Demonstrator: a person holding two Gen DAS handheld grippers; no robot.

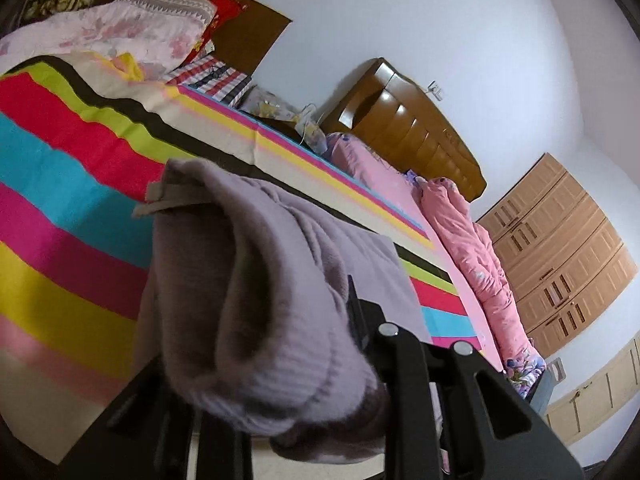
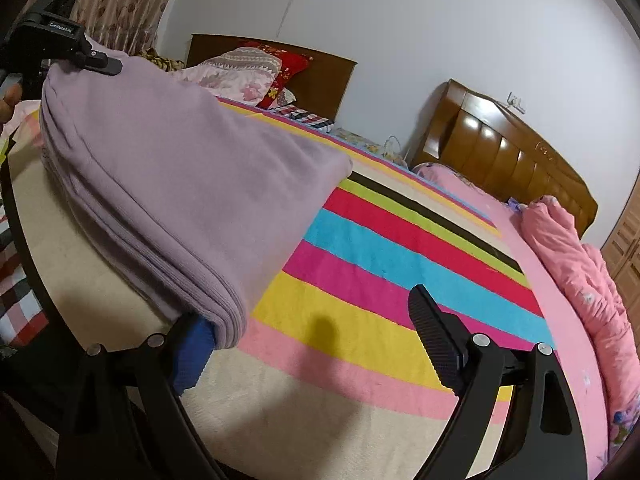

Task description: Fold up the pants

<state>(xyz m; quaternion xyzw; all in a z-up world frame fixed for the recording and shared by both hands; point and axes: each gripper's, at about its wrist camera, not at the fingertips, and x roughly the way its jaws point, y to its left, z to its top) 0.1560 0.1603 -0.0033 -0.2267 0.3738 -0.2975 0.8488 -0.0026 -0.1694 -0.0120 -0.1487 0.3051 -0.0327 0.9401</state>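
The lilac knit pants (image 2: 176, 184) lie folded in layers on the striped bed cover (image 2: 400, 256), one end lifted. My left gripper (image 2: 100, 62) is shut on their far upper edge; in the left wrist view the bunched fabric (image 1: 272, 304) fills the space between its fingers and hides them. My right gripper (image 2: 320, 340) is open. Its blue-padded left finger (image 2: 192, 356) touches the near ribbed edge of the pants. Its black right finger (image 2: 432, 332) stands apart over the stripes.
A pink quilt (image 2: 592, 280) lies along the right side of the bed below a wooden headboard (image 2: 500, 152). Pillows and floral bedding (image 2: 248, 68) are heaped at the far end. Wooden wardrobes (image 1: 560, 256) stand by the wall.
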